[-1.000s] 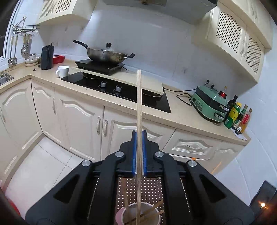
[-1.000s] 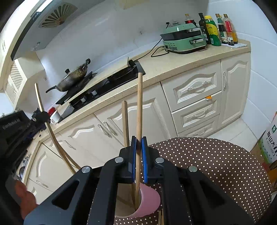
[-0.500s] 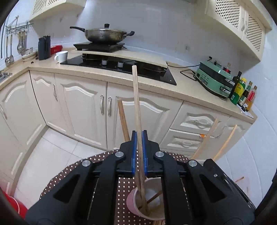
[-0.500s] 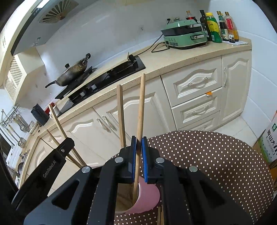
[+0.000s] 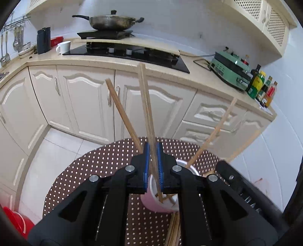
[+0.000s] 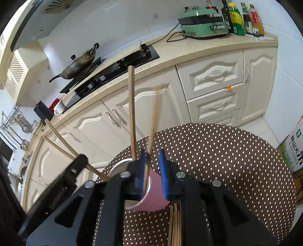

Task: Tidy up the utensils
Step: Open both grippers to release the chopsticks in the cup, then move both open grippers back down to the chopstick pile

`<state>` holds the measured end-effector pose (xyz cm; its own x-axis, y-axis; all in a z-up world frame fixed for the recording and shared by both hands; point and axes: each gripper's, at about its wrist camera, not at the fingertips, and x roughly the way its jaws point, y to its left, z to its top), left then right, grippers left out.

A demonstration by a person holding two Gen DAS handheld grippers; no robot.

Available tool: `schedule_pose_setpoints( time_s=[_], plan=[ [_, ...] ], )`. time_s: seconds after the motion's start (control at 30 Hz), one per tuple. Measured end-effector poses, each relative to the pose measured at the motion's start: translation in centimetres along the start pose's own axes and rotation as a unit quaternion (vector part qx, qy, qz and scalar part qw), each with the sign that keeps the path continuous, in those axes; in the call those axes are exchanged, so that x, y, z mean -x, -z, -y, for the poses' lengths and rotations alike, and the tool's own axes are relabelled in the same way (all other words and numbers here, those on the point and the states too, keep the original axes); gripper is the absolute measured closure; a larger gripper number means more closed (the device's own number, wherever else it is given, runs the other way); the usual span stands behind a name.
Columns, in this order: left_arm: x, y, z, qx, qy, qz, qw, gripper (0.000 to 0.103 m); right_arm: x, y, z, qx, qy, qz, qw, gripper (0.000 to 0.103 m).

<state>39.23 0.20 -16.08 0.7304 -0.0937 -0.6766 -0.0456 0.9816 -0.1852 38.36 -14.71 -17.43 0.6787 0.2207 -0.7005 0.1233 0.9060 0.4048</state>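
Pink cup [image 5: 161, 206] holding five wooden chopsticks [image 5: 121, 111], left gripper [image 5: 152, 164] jaws opening around one, right gripper [image 6: 153, 170] jaws opening, blurred stick loose between them.

My kitchen view: cream cabinets [image 5: 87, 98] under beige countertop [image 5: 106, 61], black hob [image 5: 130, 54], wok [image 5: 111, 21] on top, white walls [image 5: 170, 28], pale tile floor [image 5: 62, 143], lattice uppers [image 5: 272, 17].

Leaning chopsticks [image 5: 121, 113] fan above pink cup [image 5: 151, 205], crowding approach; dotted table [image 6: 227, 151] right side free.
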Motion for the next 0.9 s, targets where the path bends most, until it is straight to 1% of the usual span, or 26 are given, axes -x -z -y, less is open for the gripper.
schedule_pose_setpoints(
  time_s=[0.03, 0.1, 0.23, 0.4, 0.43, 0.47, 0.5, 0.53, 0.57, 0.67, 0.7, 0.8, 0.9],
  plan=[
    [0.1, 0.1, 0.0, -0.005, -0.001, 0.0, 1.0, 0.092, 0.2, 0.1, 0.0, 0.001, 0.003, 0.0, 1.0, 0.066],
    [0.5, 0.1, 0.1, -0.016, 0.004, -0.004, 0.9999, 0.092, 0.7, 0.2, 0.0, 0.007, 0.008, 0.0, 1.0, 0.057],
    [0.9, 0.1, 0.0, -0.025, 0.014, -0.015, 0.9995, 0.092, 1.6, 0.9, 0.2, 0.027, 0.019, -0.007, 0.999, 0.052],
    [1.5, 0.9, -0.1, -0.039, 0.01, -0.033, 0.9987, 0.091, 2.8, 1.7, 0.5, 0.039, 0.027, -0.012, 0.999, 0.048],
    [1.7, 1.1, -0.1, -0.041, 0.009, -0.036, 0.9985, 0.087, 3.1, 1.9, 0.5, 0.043, 0.029, -0.014, 0.999, 0.047],
    [1.9, 1.3, -0.1, -0.042, 0.01, -0.039, 0.9983, 0.077, 3.4, 2.1, 0.5, 0.049, 0.032, -0.015, 0.998, 0.046],
    [2.1, 1.5, -0.1, -0.043, 0.013, -0.041, 0.9981, 0.071, 3.6, 2.2, 0.5, 0.053, 0.034, -0.016, 0.998, 0.044],
    [2.4, 1.7, -0.2, -0.041, 0.018, -0.044, 0.998, 0.055, 4.1, 2.3, 0.6, 0.059, 0.036, -0.016, 0.997, 0.044],
    [2.9, 1.9, -0.3, -0.039, 0.021, -0.04, 0.9982, 0.053, 4.3, 2.5, 0.6, 0.061, 0.037, -0.016, 0.997, 0.044],
    [4.0, 2.4, -0.2, -0.048, 0.014, -0.039, 0.998, 0.053, 5.3, 3.0, 0.9, 0.066, 0.038, -0.022, 0.997, 0.043],
    [4.3, 2.5, -0.2, -0.05, 0.012, -0.042, 0.9978, 0.053, 5.5, 3.2, 1.0, 0.066, 0.038, -0.023, 0.997, 0.041],
    [5.5, 3.1, -0.3, -0.052, 0.012, -0.047, 0.9975, 0.053, 6.6, 3.9, 1.3, 0.068, 0.041, -0.029, 0.996, 0.031],
    [6.6, 4.1, -0.2, -0.066, 0.001, -0.051, 0.9965, 0.052, 7.6, 4.8, 1.9, 0.073, 0.045, -0.037, 0.996, 0.029]
  ],
)
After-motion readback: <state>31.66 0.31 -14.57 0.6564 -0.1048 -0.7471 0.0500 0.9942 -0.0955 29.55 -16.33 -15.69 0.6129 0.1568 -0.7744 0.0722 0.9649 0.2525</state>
